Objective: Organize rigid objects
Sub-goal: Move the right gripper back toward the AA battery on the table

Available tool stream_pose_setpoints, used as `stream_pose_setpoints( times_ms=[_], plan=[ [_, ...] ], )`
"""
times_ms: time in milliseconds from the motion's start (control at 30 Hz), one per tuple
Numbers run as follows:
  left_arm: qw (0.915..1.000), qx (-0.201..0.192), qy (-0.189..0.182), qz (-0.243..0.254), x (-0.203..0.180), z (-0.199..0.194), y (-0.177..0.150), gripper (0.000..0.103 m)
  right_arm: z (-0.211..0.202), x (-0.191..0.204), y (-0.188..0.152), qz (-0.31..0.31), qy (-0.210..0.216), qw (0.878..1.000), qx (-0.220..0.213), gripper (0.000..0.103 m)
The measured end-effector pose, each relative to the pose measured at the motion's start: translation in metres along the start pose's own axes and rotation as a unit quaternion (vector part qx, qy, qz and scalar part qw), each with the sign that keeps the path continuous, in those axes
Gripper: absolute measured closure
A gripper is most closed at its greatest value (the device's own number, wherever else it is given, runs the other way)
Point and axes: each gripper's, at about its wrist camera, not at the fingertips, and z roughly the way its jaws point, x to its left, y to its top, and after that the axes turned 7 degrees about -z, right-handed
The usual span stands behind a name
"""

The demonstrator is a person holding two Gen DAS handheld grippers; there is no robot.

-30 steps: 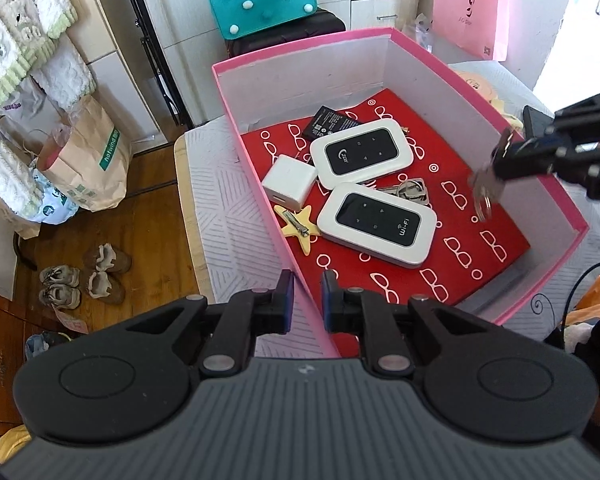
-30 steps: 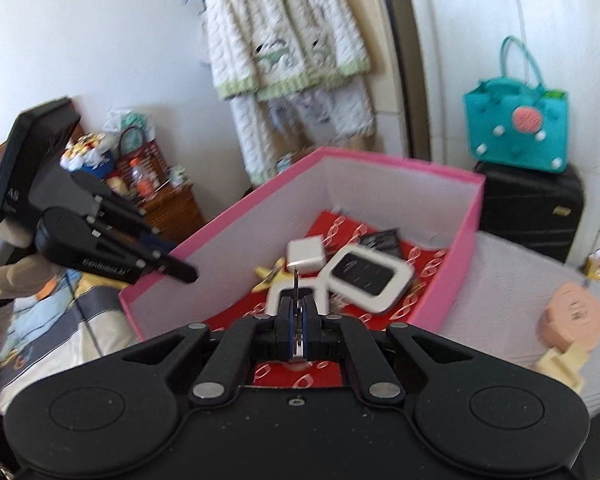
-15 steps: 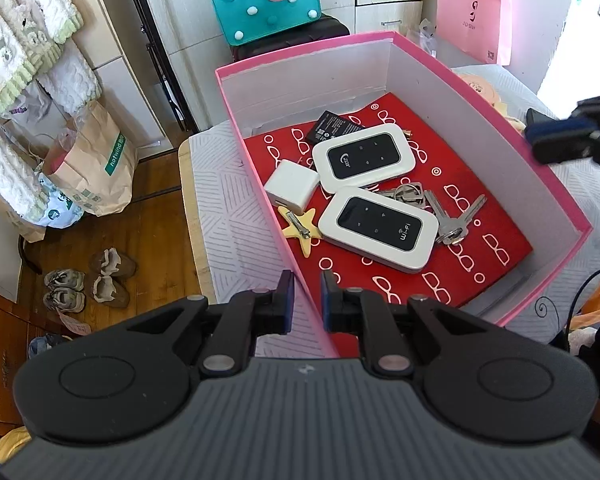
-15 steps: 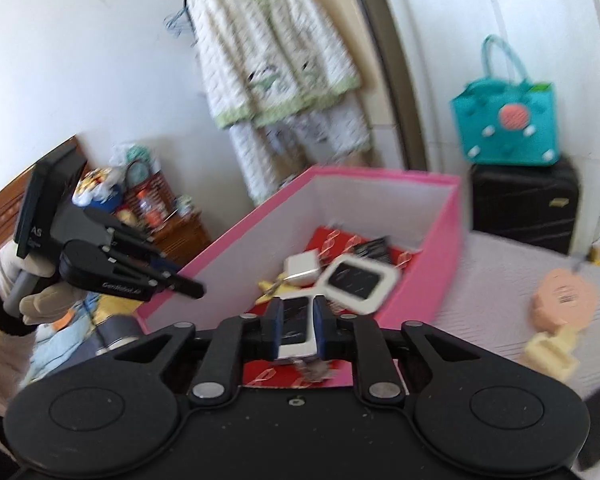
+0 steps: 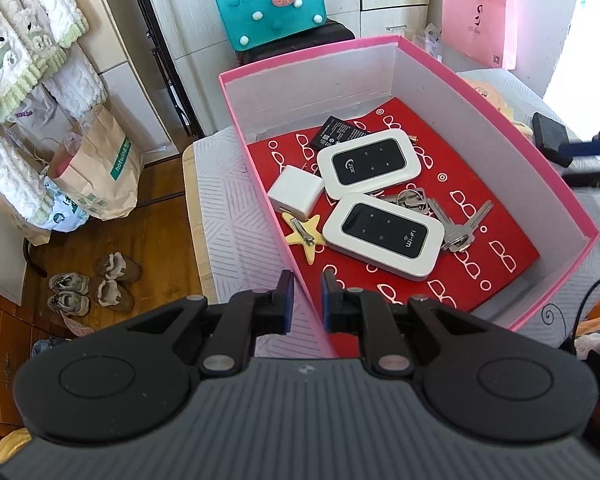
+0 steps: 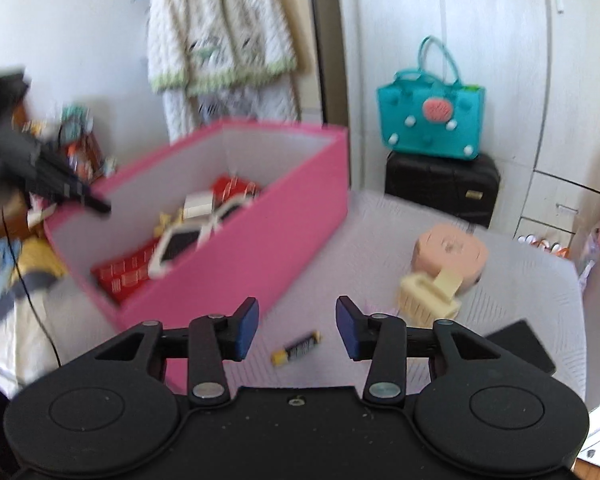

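Note:
A pink box (image 5: 500, 92) with a red patterned floor holds two white pocket routers (image 5: 384, 234), a white charger cube (image 5: 296, 196), a yellow star clip (image 5: 305, 236), a black battery pack (image 5: 340, 131) and a bunch of keys (image 5: 448, 216). My left gripper (image 5: 305, 300) straddles the box's near left wall, jaws a little apart, touching nothing that I can see. My right gripper (image 6: 297, 326) is open and empty over the white cloth, just above a small battery (image 6: 297, 349). The box also shows in the right wrist view (image 6: 260, 216).
A pink round object with a cream brush (image 6: 440, 272) and a black flat item (image 6: 524, 344) lie on the cloth right of the box. A teal bag (image 6: 430, 120) sits on a black case behind. Paper bags (image 5: 96, 168) and shoes (image 5: 92, 288) are on the floor.
My right gripper let the keys go into the box, opened wide, and drew back out to the right over the cloth. The left gripper has barely moved.

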Motion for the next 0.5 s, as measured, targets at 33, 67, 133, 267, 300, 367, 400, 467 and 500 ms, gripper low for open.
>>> stream_pose_setpoints(
  times_ms=[33, 67, 133, 267, 300, 367, 400, 467, 500],
  plan=[
    [1.0000, 0.000, -0.001, -0.001, 0.001, 0.000, 0.000, 0.090, 0.005, 0.000, -0.004, -0.005, 0.008, 1.000, 0.010, 0.054],
    [1.0000, 0.001, 0.000, -0.001, 0.001, 0.000, 0.000, 0.090, 0.009, 0.001, -0.007, -0.008, 0.015, 1.000, 0.020, 0.054],
    [1.0000, 0.000, 0.000, 0.001, 0.001, -0.001, 0.000, 0.090, 0.017, 0.002, -0.015, -0.025, 0.029, 0.998, 0.041, 0.053],
    [1.0000, -0.004, 0.003, 0.000, 0.001, 0.000, 0.001, 0.090, 0.035, 0.003, -0.029, -0.073, 0.039, 0.995, 0.055, 0.053],
    [1.0000, -0.004, 0.003, -0.002, 0.002, 0.000, 0.001, 0.090, 0.039, 0.004, -0.031, -0.083, 0.032, 0.994, 0.057, 0.053],
    [1.0000, -0.005, 0.002, -0.004, 0.002, 0.000, 0.000, 0.090, 0.045, 0.004, -0.031, -0.104, 0.025, 0.993, 0.050, 0.052],
    [1.0000, -0.005, 0.002, -0.004, 0.002, 0.000, 0.000, 0.090, 0.048, 0.004, -0.031, -0.112, 0.027, 0.992, 0.047, 0.052],
    [1.0000, -0.004, 0.000, -0.006, 0.002, 0.001, 0.000, 0.090, 0.052, 0.001, -0.030, -0.117, 0.040, 0.991, 0.042, 0.050],
    [1.0000, -0.004, 0.000, -0.006, 0.002, 0.001, 0.000, 0.090, 0.054, -0.002, -0.029, -0.115, 0.046, 0.991, 0.040, 0.048]
  ],
)
